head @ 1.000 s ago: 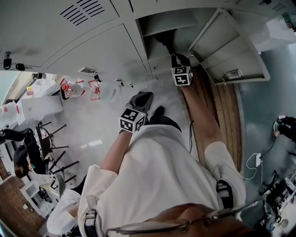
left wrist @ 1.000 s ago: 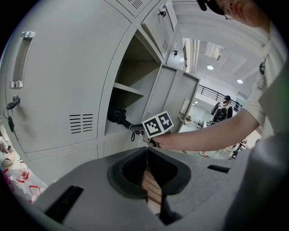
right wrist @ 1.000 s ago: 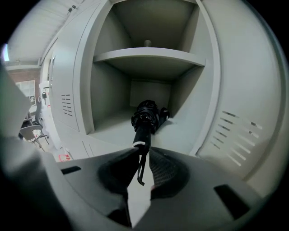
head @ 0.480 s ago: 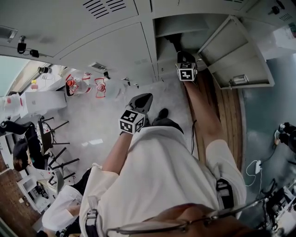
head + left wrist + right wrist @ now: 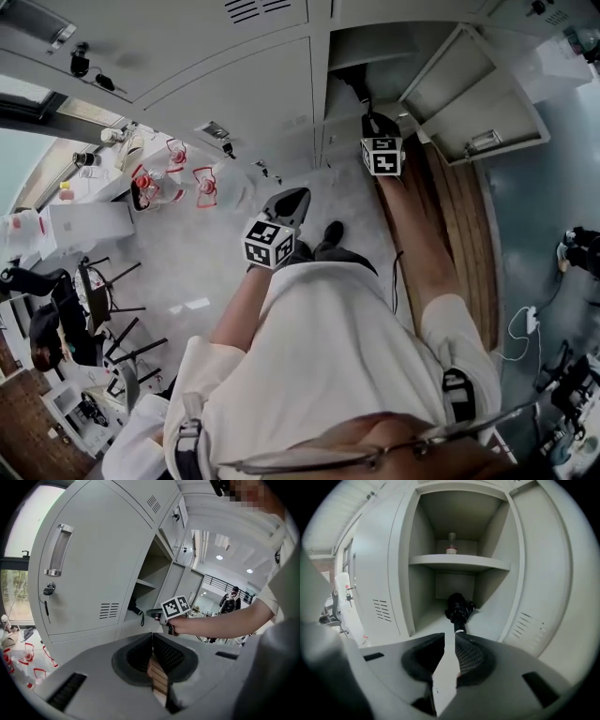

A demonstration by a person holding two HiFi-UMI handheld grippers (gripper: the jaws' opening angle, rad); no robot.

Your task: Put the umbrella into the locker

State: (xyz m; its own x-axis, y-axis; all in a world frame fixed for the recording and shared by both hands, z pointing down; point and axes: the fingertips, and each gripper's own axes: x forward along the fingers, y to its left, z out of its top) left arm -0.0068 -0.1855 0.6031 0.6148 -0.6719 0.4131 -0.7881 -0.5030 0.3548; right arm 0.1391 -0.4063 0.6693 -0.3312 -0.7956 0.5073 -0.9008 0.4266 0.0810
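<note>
The right gripper (image 5: 450,637), jaws nearly together, is pinching the umbrella (image 5: 457,604) by its handle end. The canopy is therefore lying deepest, toward the back wall of the lower compartment of the locker (image 5: 459,562). The left gripper (image 5: 152,637) is waiting closed and empty.

Grey locker bank (image 5: 216,94) was seen along the wall, doors vented, one key (image 5: 46,592) left in a lock. Floor (image 5: 211,267) was pale and speckled, with a wood strip (image 5: 469,244) laid at the right. Black chairs (image 5: 105,291) and a white table (image 5: 84,223) were set at the left. A window (image 5: 11,597) was lit by daylight; round ceiling lights (image 5: 219,557) were on.
</note>
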